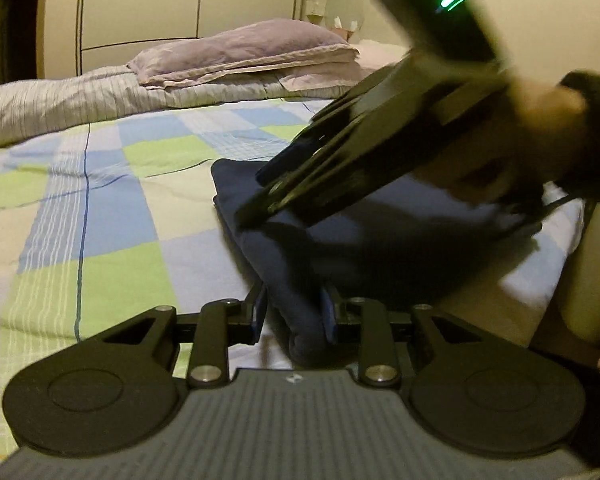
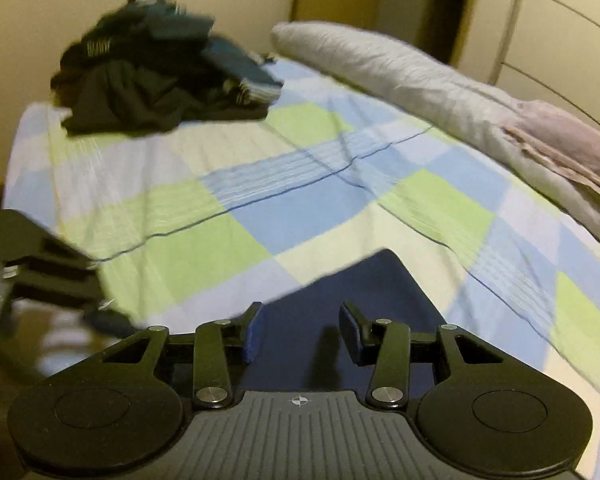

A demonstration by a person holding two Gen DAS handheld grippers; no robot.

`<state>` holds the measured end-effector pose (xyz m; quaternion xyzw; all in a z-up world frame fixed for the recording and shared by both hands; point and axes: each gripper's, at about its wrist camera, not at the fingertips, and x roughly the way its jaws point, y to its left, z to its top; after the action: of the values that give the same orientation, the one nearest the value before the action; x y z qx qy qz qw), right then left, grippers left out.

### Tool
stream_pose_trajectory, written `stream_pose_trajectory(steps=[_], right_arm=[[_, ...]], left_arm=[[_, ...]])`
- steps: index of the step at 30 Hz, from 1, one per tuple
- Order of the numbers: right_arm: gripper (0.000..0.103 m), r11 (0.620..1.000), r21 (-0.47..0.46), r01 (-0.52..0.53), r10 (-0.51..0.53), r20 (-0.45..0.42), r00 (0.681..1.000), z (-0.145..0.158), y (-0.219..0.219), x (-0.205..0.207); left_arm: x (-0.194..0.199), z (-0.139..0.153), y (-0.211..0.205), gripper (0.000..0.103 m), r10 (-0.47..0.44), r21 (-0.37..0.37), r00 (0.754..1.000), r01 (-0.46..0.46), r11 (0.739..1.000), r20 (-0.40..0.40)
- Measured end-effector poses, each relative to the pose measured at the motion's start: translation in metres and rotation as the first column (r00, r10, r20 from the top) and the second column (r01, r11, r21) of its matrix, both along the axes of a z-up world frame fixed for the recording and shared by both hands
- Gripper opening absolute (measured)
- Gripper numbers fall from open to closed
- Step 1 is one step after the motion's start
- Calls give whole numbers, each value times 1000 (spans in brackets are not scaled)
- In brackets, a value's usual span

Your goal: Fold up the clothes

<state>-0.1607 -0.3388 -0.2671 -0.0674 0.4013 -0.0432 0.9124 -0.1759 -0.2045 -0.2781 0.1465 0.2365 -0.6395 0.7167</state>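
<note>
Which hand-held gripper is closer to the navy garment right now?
Left. The left hand-held gripper is clamped on a folded edge of the navy garment. The right hand-held gripper hangs open just above the garment, with nothing between its pads.

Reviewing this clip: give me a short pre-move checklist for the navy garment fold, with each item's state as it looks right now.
1. Left gripper pinching the navy garment: ok.
2. Right gripper jaws open, nothing between them: ok.
3. Right gripper over the garment: ok.
4. Garment lying flat on the bedsheet: cannot tell, partly hidden.
5. Clothes pile away from the fold area: ok.
</note>
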Motion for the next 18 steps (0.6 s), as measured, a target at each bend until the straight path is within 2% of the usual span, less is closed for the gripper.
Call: stream_pose_trajectory(steps=[2, 4, 6, 9, 12, 16, 18], right_arm=[[44, 998, -49, 35, -37, -36, 999, -14, -10, 6], [45, 996, 17, 92, -92, -25, 995, -19, -27, -3], [48, 992, 27, 120, -120, -17, 993, -20, -33, -11], [51, 985, 82, 153, -152, -18, 988, -20, -44, -16], [51, 984, 119, 136, -135, -10, 991, -12, -48, -8], [51, 986, 117, 123, -128, 40, 991, -1, -44, -2], [51, 985, 117, 128, -131, 15, 991, -8, -46, 6]], left_arm=[[1, 6, 4, 24, 6, -31, 1000, -6, 999, -5], [0, 14, 6, 23, -3, -73, 1000, 1, 997, -18], [0, 18, 3, 24, -26, -103, 999, 21, 994, -44], [-6, 10, -12, 24, -39, -54, 999, 37, 998, -31], [-7, 3, -13, 24, -38, -34, 999, 37, 999, -34], [-5, -4, -6, 25, -23, -33, 997, 21, 999, -70], [-6, -6, -6, 25, -11, -35, 997, 8, 999, -77]])
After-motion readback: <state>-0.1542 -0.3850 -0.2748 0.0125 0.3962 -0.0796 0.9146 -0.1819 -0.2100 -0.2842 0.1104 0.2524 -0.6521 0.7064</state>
